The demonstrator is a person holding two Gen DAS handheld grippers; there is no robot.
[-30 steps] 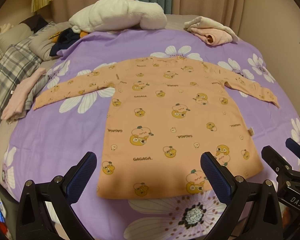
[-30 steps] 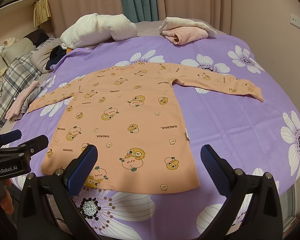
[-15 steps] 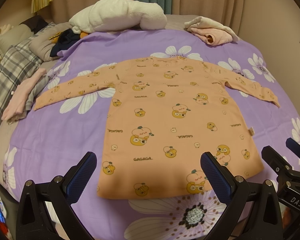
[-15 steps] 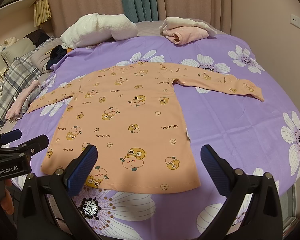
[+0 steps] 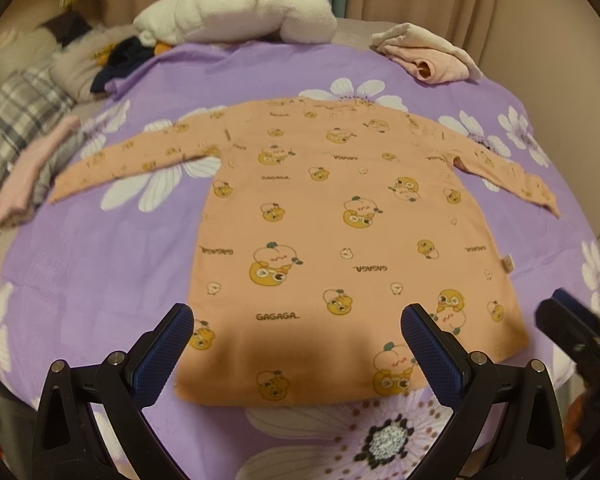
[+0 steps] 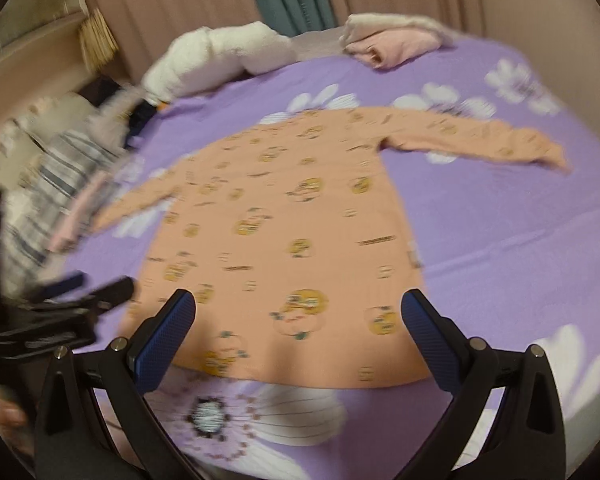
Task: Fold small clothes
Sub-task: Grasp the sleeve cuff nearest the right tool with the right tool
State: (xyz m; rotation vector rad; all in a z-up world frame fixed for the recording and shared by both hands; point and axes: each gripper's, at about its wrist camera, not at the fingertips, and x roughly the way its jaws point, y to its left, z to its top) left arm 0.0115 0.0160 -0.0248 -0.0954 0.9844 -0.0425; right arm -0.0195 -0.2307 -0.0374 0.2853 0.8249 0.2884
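An orange long-sleeved child's top [image 5: 340,216] with cartoon prints lies flat, sleeves spread, on the purple flowered bedspread [image 5: 100,264]. It also shows in the right wrist view [image 6: 284,236], blurred. My left gripper [image 5: 298,338] is open and empty, above the hem at the near edge. My right gripper [image 6: 298,326] is open and empty, over the hem too. Each gripper shows at the edge of the other's view: the right one [image 5: 576,332] by the hem's right corner, the left one [image 6: 80,300] by the left corner.
A white blanket roll [image 5: 236,10] and folded pink and cream clothes [image 5: 428,56] lie at the far side. A plaid pillow [image 5: 16,120], a pink garment [image 5: 28,168] and dark clothes [image 5: 120,60] lie at the left. Curtains and wall stand behind the bed.
Both grippers have moved forward towards the top's hem; the right wrist view has swung and is now motion-blurred. The top has not moved.
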